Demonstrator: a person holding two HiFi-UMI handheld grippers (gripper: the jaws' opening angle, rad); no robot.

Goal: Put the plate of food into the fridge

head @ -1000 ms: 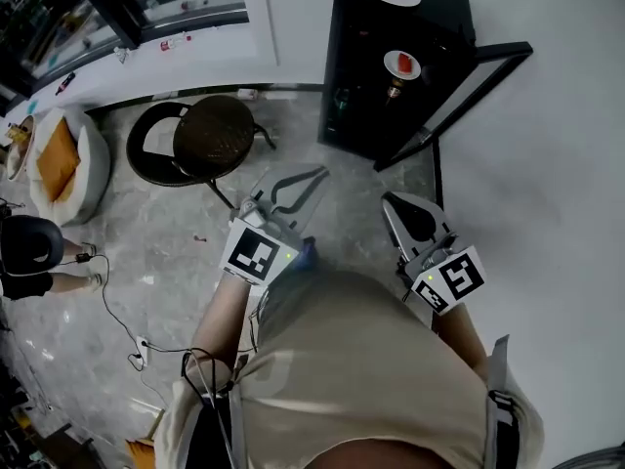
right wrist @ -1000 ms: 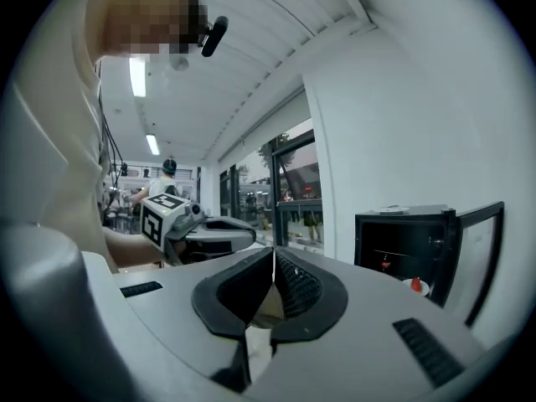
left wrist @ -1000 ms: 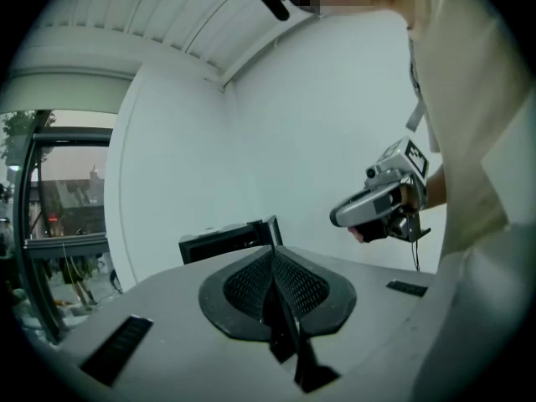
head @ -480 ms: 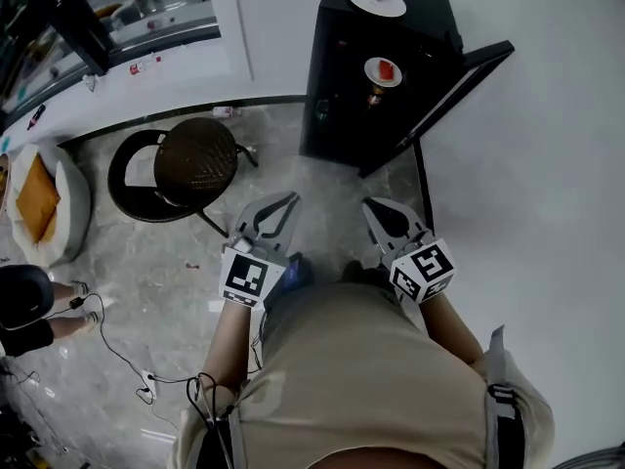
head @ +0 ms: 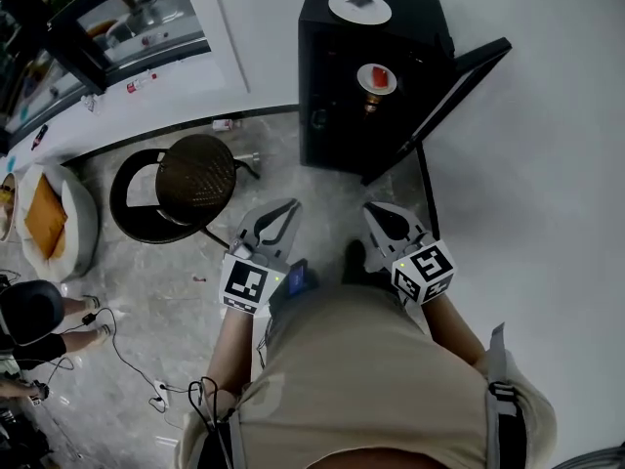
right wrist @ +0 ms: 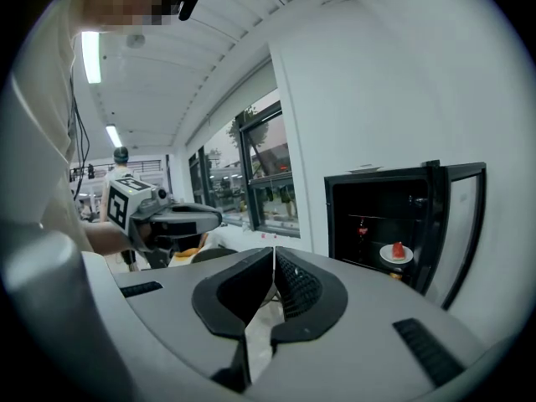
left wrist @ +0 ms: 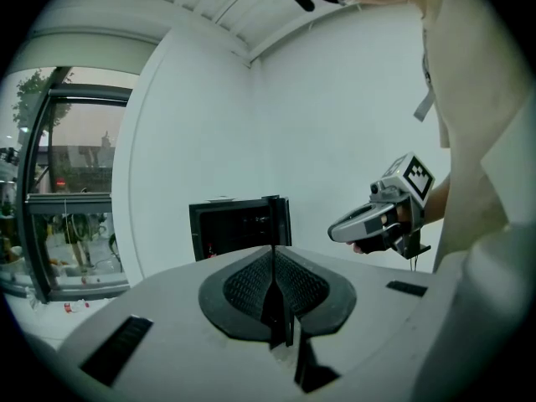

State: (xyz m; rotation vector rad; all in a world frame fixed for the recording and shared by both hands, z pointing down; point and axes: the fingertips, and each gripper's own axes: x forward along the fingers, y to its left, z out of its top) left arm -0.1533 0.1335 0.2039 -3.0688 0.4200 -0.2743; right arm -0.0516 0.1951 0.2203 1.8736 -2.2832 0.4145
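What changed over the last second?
The left claw and right claw both dropped a little. Nothing was taken hold of or let go. Both stay shut and empty. The plate stays on the fridge shelf, and the door is open as before.

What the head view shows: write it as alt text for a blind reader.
Seen from above, a plate of red food sits inside a small black fridge with its door open. Below it the person holds the left gripper and right gripper, both shut and empty, pointing toward it. A round dark chair stands at left.
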